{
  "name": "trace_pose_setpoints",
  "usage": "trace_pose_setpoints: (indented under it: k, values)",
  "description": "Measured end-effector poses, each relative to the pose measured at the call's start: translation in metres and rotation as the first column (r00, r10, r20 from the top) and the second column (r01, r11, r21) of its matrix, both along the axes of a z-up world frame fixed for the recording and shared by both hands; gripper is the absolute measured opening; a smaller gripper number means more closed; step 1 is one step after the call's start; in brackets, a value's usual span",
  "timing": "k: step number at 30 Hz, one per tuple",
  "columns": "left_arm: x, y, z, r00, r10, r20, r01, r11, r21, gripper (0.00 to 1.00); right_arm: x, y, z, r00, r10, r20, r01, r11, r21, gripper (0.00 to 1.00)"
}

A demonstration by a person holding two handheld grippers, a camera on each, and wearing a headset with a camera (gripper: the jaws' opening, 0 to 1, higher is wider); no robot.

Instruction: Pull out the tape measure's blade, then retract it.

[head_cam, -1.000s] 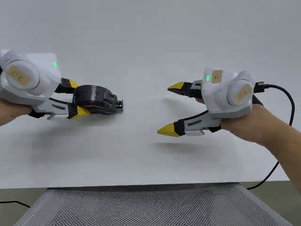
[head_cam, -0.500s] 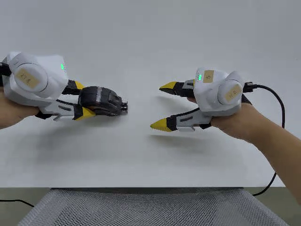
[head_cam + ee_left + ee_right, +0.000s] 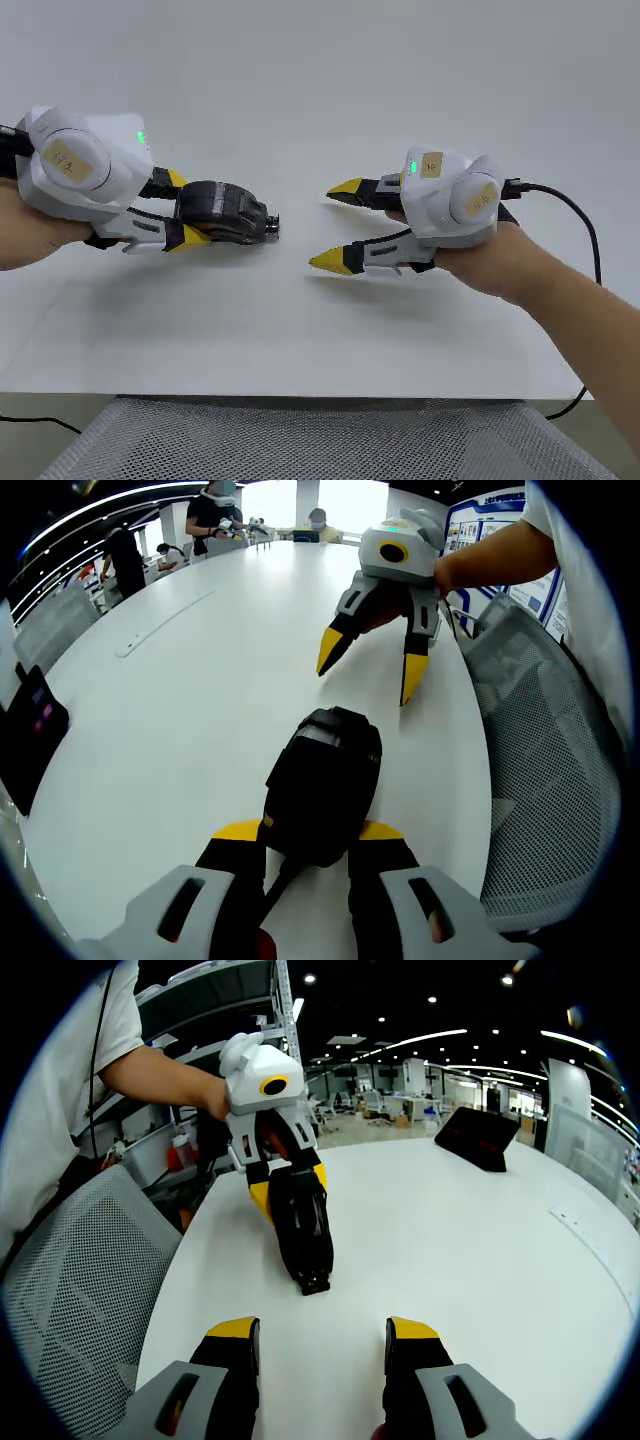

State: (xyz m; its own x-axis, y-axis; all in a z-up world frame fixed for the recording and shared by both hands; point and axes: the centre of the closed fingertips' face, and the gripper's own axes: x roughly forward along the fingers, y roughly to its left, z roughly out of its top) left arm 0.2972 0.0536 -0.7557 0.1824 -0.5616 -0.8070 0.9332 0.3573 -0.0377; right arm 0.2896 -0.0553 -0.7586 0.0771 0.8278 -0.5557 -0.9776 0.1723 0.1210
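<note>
A black tape measure point(image 3: 222, 212) lies on its side on the white table point(image 3: 300, 330), its blade tip point(image 3: 272, 228) pointing right. My left gripper point(image 3: 182, 212) is shut on its rear half. In the left gripper view the case point(image 3: 322, 780) sits between the yellow-tipped fingers point(image 3: 238, 832). My right gripper point(image 3: 335, 226) is open, a short way right of the blade tip, jaws facing it. From the right gripper view the tape measure point(image 3: 303, 1222) lies ahead with its hook point(image 3: 315, 1284) toward my open right gripper point(image 3: 322, 1330).
A grey mesh chair back point(image 3: 320, 440) sits below the table's near edge. A black cable point(image 3: 590, 260) trails from the right gripper. Far across the table lie a dark tablet-like device point(image 3: 484, 1138) and a thin strip point(image 3: 160, 628). People stand at the far end point(image 3: 215, 510).
Both grippers have drawn closer together: the left one carried the tape measure rightward, and the right one moved left toward the blade tip, staying open.
</note>
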Motion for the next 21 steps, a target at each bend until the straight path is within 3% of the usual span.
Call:
trace_pose_setpoints:
  k: [21]
  values:
    - [-0.001, 0.000, -0.001, 1.000, 0.001, -0.002, -0.001, 1.000, 0.007, 0.26, 0.001, 0.031, -0.006, 0.998, 0.060, 0.020, -0.061, 0.998, 0.026, 0.31]
